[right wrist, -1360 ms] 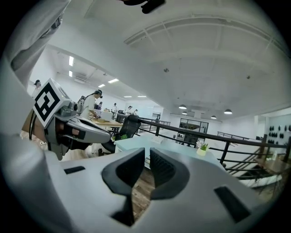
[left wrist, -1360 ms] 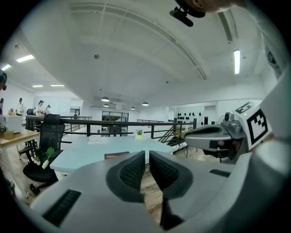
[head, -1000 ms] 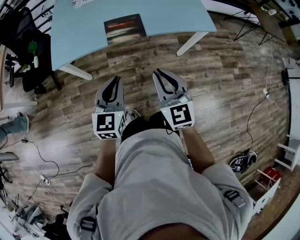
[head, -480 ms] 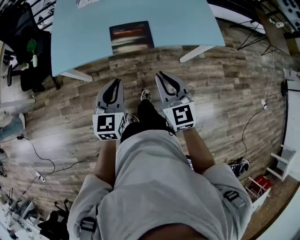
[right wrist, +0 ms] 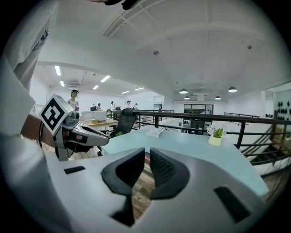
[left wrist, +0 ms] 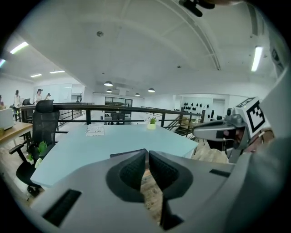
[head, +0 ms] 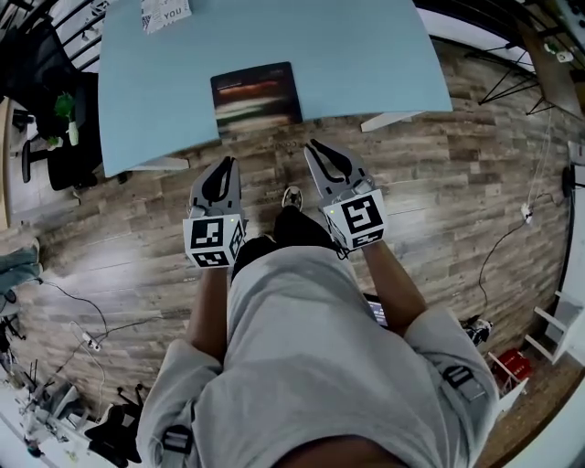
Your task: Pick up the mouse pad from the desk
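Open-plan office with a wood-plank floor (head: 475,174) and a pale blue counter (head: 366,55), bounded on its far side by a dark railing (left wrist: 136,109). The only container is a small pale pot (right wrist: 214,140) near the counter's far edge, holding a green plant (right wrist: 218,132). The mouse pad (head: 256,96), a dark rectangle crossed by a blurred reddish and pale band, lies flat on the counter near its near edge. In the head view both grippers are over the floor, just short of that edge. The left gripper (head: 227,164) points toward the pad's left corner and the right gripper (head: 316,148) lies just right of the pad; neither touches it. The pad thus lies ahead of the fingers, roughly between the lines along which the two grippers point. In the left gripper view its fingers (left wrist: 132,173) are clenched, with only a thin slit through which floor planks show and nothing held. The right gripper's fingers (right wrist: 166,170) are clenched likewise and hold nothing. A white card (head: 164,14) at the counter's far left bears the word "YOU"; its other print is too small to read. Each gripper carries a cube (head: 213,241) with black-and-white square markers. A black office chair (head: 55,128) stands at the counter's left end.
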The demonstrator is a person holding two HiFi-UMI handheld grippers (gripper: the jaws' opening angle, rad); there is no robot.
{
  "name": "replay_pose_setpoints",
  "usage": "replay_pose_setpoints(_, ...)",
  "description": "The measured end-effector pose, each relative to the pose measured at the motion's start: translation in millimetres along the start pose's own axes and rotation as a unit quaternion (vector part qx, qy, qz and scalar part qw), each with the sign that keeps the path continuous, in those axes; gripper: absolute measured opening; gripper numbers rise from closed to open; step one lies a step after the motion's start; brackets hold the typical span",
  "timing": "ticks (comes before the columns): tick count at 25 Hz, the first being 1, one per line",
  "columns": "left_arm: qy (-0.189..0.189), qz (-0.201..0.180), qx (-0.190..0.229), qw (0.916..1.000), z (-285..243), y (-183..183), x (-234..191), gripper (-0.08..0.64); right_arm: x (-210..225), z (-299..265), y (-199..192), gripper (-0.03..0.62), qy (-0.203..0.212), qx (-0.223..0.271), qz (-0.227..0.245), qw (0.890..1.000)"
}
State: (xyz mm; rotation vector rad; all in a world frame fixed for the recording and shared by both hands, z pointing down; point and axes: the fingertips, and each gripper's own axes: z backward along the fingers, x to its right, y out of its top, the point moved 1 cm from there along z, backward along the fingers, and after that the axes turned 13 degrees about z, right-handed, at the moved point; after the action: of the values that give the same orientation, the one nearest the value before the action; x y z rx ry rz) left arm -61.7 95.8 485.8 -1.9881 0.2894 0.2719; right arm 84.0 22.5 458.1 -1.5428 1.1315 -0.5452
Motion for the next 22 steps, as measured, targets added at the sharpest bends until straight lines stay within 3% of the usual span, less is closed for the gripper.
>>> replay_pose_setpoints(8,0.026,-0.039,-0.053,0.9975,-35,-29,-14,0.04,9,-27,-47,0.041,0.04,-0.033,-0.02,0.998)
replay_pose_setpoints(17,0.037,-0.015,-0.094,0.9947,-66,-68,-36,0.039,5,-62,-101,0.041,0.065,-0.072,-0.027,0.995)
replay_pose_setpoints(22,0.035,-0.055,-0.112,0.9916,-86,-87,-44,0.039,-9,-77,-130,0.043,0.079,-0.102,0.013,0.992)
